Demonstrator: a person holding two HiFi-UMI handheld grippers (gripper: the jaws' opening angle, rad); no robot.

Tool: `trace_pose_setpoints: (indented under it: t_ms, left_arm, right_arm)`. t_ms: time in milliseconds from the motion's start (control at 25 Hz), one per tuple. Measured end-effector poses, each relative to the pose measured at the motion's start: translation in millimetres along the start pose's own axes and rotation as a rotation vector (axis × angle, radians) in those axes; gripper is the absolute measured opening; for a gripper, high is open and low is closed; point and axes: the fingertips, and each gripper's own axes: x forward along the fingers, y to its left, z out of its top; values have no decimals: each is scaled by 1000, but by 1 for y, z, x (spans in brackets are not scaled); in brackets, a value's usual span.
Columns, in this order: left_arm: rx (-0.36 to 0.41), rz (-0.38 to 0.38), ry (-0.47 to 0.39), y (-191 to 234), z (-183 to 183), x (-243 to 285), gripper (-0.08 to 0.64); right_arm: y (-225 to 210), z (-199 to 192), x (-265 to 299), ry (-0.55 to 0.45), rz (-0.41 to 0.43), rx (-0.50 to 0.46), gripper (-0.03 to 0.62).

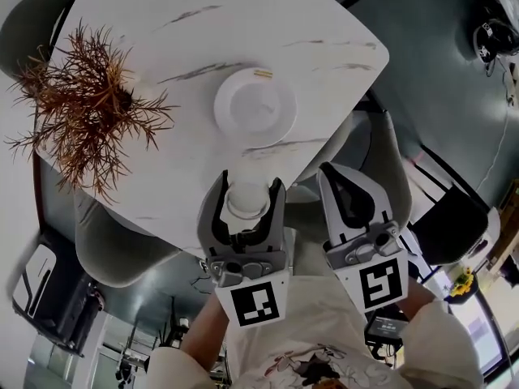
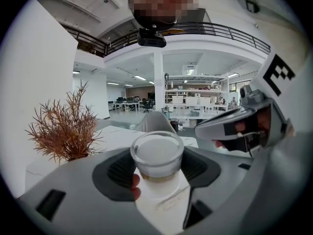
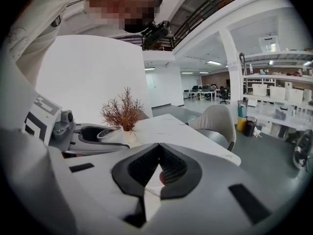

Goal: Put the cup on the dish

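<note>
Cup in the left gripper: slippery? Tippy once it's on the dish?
The cup looks like smooth, translucent glass or plastic: probably rigid and somewhat slippery, though the left gripper has ribbed pads clamping both sides. It seems taller than wide, so it could tip if landed on the rim of the dish rather than its flat centre.

left gripper [image 2: 157, 173] — jaws clamped on cup [image 2: 157, 153] | dried plant [image 2: 66, 131] at left | right gripper [image 2: 227, 129] at right

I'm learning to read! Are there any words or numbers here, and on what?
No words or numbers can be read.
Left black-and-white square marker: a pattern, no letters.
Right black-and-white square marker: the same.
Small yellowish mark at the round white dish's rim: too small to read.
</note>
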Motion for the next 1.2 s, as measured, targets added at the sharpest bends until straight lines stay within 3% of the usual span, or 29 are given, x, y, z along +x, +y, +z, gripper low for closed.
trace_pose_setpoints:
  t_ms: [480,1200]
  left_arm:
    - [9,4,7,5,-26,39,279]
    - [52,-18,17,9,-43,94,279]
  right_arm:
    - [-11,-34,39,49,0,27,3]
    - [-42,-52,81,76,-48,58,3]
